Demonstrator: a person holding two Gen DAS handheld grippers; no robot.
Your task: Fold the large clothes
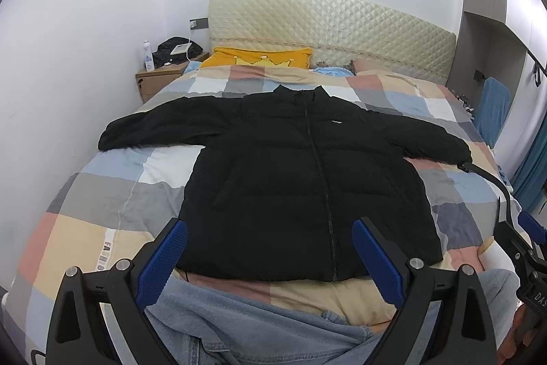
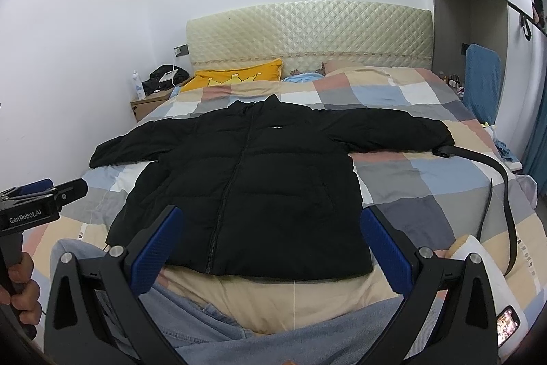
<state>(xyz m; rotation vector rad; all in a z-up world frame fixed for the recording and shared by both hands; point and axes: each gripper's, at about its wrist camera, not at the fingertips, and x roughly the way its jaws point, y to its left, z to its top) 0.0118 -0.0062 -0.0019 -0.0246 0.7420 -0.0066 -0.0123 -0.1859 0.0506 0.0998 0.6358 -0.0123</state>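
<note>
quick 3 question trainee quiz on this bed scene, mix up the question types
1. True or false: the black puffer jacket lies face up with both sleeves spread out on the checked quilt.
2. Which is zipped shut: A) the jacket, B) nothing?
3. Fill in: beyond the jacket's collar, against the headboard, lies a ____ pillow.

Key: 1 true; 2 A; 3 yellow. Both the left gripper and right gripper are open and hold nothing.
</note>
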